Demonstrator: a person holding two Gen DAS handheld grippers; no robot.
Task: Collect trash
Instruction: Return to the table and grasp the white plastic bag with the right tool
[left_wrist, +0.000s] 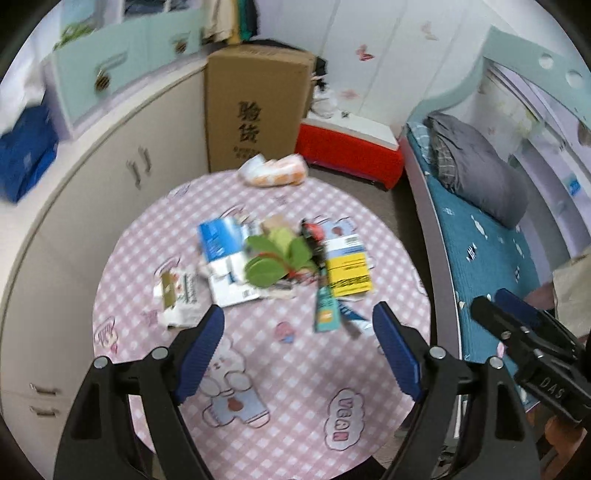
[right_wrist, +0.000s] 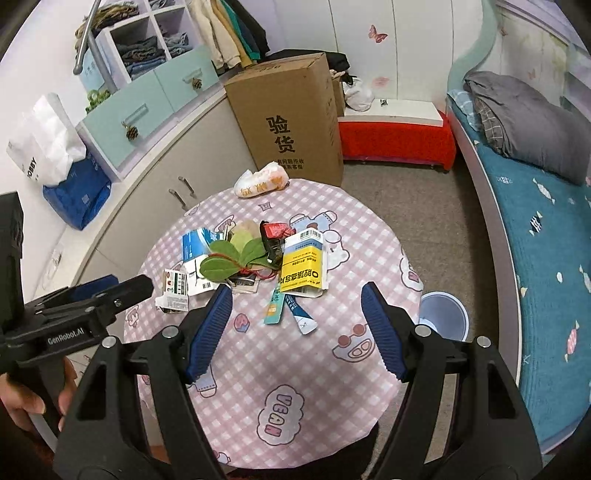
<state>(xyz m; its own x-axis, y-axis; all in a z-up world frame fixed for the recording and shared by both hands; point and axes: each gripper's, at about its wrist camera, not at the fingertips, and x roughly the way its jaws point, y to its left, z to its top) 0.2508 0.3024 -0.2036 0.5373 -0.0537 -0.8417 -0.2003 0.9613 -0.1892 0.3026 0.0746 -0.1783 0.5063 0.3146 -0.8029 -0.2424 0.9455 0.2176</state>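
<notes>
Both grippers, left (left_wrist: 299, 343) and right (right_wrist: 295, 325), hang over the table (right_wrist: 314, 424) with jaws apart and empty, the trash pile (right_wrist: 255, 258) just ahead of both, heaped mid-table probably for easy picking, bin (right_wrist: 443, 317) beside right jaw.

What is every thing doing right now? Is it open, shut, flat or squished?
left gripper: open, nothing between the fingers
right gripper: open, holding nothing
yellow packet: torn open, lying flat
green leaves: loose on top of the pile
red wrapper: crumpled
orange and white bag: scrunched, at the table's far edge
cardboard box: upright, closed
bin: open top, on the floor beside the table
</notes>
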